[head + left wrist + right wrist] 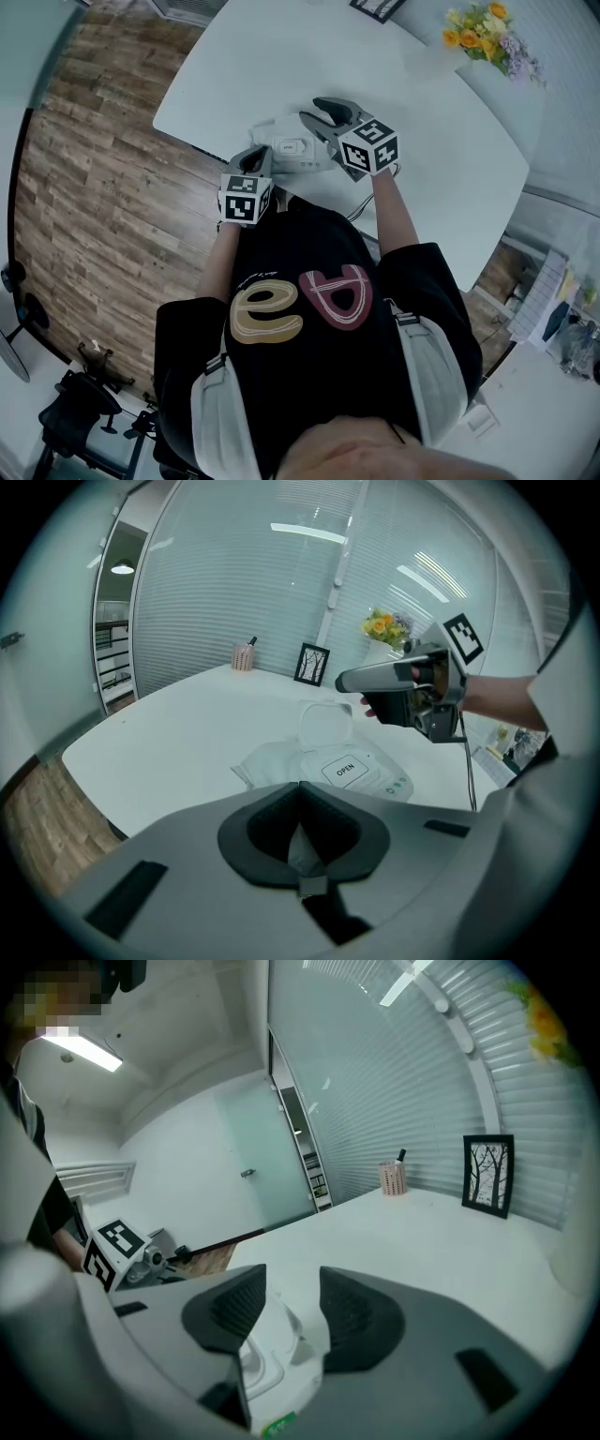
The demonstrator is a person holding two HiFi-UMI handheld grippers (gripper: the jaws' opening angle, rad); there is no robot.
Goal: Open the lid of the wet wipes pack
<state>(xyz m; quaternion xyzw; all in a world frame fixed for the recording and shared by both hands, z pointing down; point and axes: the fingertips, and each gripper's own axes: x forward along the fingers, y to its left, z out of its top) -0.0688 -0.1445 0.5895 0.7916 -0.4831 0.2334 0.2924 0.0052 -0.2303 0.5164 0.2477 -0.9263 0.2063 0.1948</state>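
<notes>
Head view: one white table (pixel 450 131) carries one wet wipes pack (pixel 298 150) at its near edge, in front of the person. The left gripper (pixel 260 156) is at the near left end of the pack; the right gripper (pixel 317 111) is over its far right side. One bunch of flowers (pixel 489 30) stands well beyond the pack to the right. Left gripper view: the left gripper (pixel 300 799) has its jaws closed together on a fold of the wrapper at the near edge of the wet wipes pack (pixel 375 778). The one lid (pixel 325 726) stands raised at the far side of the pack, above a label reading OPEN. The right gripper (pixel 349 681) hangs just above and right of the lid, not touching it. Beyond the pack stand one pen cup (pixel 244 656), one picture frame (pixel 311 664) and the flowers (pixel 386 625). Right gripper view: the right gripper (pixel 292 1283) has its jaws apart, gripping nothing; the pack's lid (pixel 272 1349) shows below the gap.
</notes>
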